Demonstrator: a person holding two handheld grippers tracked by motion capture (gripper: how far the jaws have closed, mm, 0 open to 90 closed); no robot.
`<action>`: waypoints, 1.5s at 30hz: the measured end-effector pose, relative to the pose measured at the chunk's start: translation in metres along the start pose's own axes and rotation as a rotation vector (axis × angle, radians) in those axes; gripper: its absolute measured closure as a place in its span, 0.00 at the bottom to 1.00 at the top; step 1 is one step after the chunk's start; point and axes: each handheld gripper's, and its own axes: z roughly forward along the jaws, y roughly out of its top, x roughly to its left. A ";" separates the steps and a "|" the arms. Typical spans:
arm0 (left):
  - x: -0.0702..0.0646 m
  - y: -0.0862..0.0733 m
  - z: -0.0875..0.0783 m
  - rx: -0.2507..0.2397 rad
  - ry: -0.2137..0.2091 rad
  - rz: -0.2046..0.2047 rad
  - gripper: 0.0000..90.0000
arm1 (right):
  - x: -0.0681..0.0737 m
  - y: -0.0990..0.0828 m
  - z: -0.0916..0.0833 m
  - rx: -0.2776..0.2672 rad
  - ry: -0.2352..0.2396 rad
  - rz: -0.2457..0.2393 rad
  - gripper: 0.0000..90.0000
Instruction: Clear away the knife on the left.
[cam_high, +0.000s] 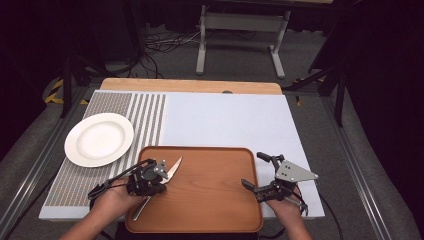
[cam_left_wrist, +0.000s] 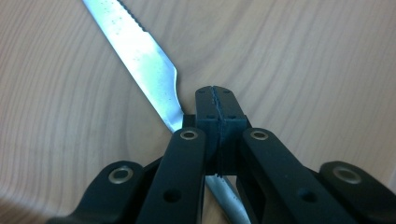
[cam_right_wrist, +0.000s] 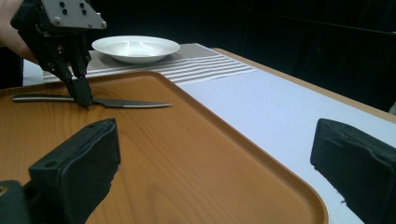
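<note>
High view looks down; both gripper views, close and low, share the tray (cam_high: 210, 200)

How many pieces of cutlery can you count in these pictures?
1. A silver serrated table knife lies on the brown wooden tray, at its left side, under the left gripper. None is seen by the round white plate.

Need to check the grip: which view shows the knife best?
The right gripper view: the whole knife lies flat on the tray, left gripper shut at its neck. Left gripper view shows mainly the blade; high view, a small partial knife.
</note>
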 end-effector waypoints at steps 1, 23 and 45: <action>0.001 -0.001 -0.001 0.003 0.001 -0.003 1.00 | 0.000 0.000 0.000 0.000 0.000 0.000 0.02; 0.012 -0.021 -0.007 -0.008 0.018 -0.106 1.00 | 0.000 0.000 0.001 0.005 0.004 0.000 0.02; 0.016 -0.041 -0.014 -0.023 0.028 -0.210 1.00 | 0.001 -0.001 0.004 0.011 0.008 -0.002 0.02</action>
